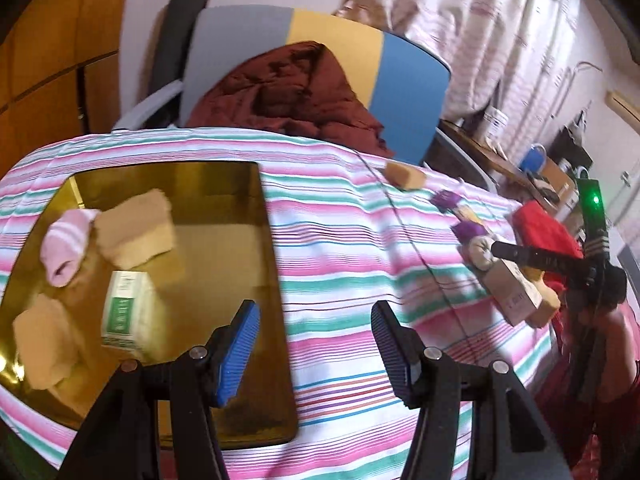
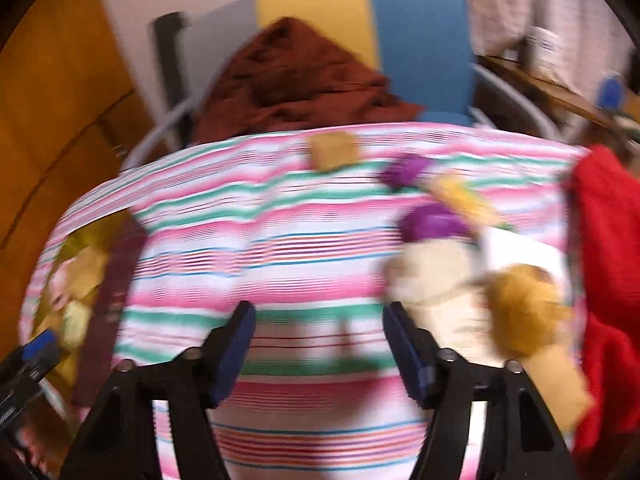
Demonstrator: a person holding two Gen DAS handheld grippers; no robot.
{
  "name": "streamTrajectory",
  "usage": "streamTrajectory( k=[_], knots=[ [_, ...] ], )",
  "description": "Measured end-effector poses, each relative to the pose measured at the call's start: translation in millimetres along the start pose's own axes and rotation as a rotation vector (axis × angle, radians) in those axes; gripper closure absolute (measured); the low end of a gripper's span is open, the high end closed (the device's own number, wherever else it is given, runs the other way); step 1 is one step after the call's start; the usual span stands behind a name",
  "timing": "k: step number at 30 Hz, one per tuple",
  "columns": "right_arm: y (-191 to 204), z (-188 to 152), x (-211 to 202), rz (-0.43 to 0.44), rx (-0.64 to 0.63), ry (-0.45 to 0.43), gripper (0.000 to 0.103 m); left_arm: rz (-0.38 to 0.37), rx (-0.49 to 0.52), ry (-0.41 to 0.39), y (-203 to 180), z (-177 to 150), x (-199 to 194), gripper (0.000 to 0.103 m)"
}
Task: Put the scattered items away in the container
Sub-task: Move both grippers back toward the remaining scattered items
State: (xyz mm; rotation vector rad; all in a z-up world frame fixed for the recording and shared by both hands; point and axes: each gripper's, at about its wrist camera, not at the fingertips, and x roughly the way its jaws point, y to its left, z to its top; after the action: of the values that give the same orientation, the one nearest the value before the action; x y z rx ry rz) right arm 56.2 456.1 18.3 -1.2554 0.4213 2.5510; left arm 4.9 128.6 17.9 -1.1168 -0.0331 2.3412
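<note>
Home setting, looks like a bedroom or living room. Evidence: tabletop covered in a pink/green/white striped cloth (image 1: 344, 248), chair with grey/yellow/blue back (image 1: 320, 52) pushed up to it, dark red garment (image 1: 288, 92) dumped on the seat. Patterned curtain (image 1: 480, 28) across the back wall, wooden wardrobe-type panels (image 1: 52, 60) at left. Cluttered side desk (image 1: 492, 152) with a blue mug (image 1: 534, 158) at right.
</note>
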Motion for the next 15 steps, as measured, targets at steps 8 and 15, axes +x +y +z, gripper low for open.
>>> streamTrajectory(
  k=[8,15],
  knots=[
    [-72.1,-2.2,4.7,-0.042,0.211,0.048,0.023,-0.046,0.081,0.040,-39.2,1.9,20.6,0.044],
    [-77.4,-0.6,10.6,-0.097,0.231,0.068,0.022,-0.074,0.118,0.068,-60.7,3.6,34.3,0.044]
  ],
)
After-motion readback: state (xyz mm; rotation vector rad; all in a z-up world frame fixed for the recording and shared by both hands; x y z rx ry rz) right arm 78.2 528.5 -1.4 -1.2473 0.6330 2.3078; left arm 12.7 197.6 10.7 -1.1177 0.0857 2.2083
